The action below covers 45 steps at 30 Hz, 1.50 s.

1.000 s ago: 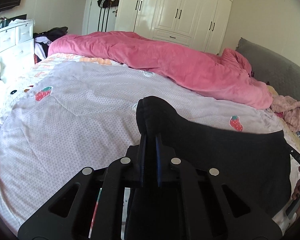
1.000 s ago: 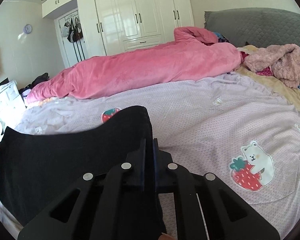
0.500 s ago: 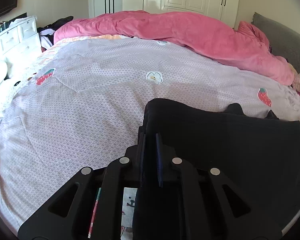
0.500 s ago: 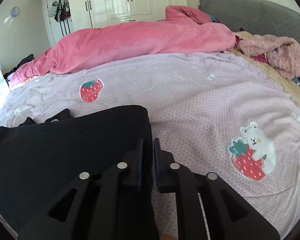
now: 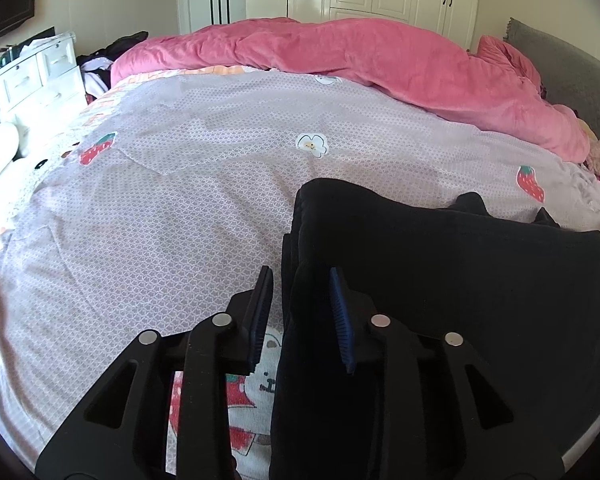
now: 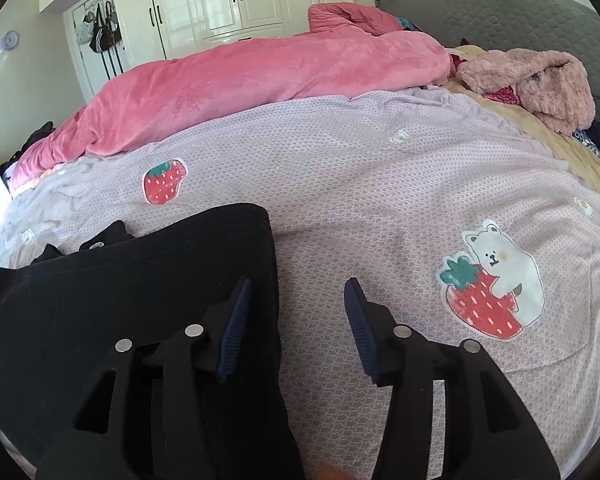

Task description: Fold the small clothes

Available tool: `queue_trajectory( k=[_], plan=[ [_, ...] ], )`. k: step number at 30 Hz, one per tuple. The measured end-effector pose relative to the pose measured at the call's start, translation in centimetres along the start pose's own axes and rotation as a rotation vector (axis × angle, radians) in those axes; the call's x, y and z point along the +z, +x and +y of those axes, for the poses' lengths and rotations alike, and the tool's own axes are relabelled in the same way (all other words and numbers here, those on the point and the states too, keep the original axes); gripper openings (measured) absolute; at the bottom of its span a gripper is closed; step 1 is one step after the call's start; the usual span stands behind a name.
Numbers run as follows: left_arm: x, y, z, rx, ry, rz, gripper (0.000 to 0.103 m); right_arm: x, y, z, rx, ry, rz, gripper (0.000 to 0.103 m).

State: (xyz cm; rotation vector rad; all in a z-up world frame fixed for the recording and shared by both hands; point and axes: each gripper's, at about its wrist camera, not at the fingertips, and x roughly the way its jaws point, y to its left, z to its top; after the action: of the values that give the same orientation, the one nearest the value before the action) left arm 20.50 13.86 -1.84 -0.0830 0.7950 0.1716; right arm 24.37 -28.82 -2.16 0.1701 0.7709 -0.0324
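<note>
Black soft-fabric garment lies folded on the lilac strawberry-print bedsheet. Its left edge sits between the parted jaws of the left claw; its right edge brushes the wide-open right claw. Risk: withdrawing pads could snag cloth, dragging the fold open.

Bright daylight floods both fisheye views, sharp throughout. Glare sheens the white wardrobe doors and the bedspread reads pale and slightly washed. The black garment swallows detail in shadow. Straight lines bow toward dark, vignetted corners.
</note>
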Motion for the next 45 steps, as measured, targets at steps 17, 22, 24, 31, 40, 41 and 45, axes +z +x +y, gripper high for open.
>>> queue_trajectory(
  k=[17,22,24,31,40,41,45],
  plan=[
    [-2.0,-4.5,-0.3,-0.011,0.009,-0.037,0.039,-1.2,-5.1,1.3,0.01,-0.06,-0.112,0.067],
    [-3.9,-7.1,-3.0,-0.06,0.085,-0.05,0.042,-3.0,-8.1,4.6,0.142,-0.181,-0.144,0.074],
    [-5.0,-7.7,-4.1,-0.083,0.115,-0.037,0.044,-4.3,-8.7,6.2,0.174,-0.25,-0.131,0.074],
    [-7.9,-7.5,-4.5,-0.056,0.143,0.018,0.054,-7.1,-7.8,8.3,0.149,-0.344,-0.015,0.074],
    [-8.8,-7.8,-4.5,-0.045,0.15,0.023,0.055,-8.2,-5.7,5.0,0.112,-0.194,0.076,0.086],
    [-8.9,-7.9,-4.4,-0.046,0.148,0.023,0.055,-8.3,-5.9,5.1,0.109,-0.198,0.07,0.086],
    [-9.0,-8.5,-4.3,-0.045,0.139,0.018,0.055,-8.6,-7.1,5.0,0.118,-0.191,0.041,0.087]
  ],
)
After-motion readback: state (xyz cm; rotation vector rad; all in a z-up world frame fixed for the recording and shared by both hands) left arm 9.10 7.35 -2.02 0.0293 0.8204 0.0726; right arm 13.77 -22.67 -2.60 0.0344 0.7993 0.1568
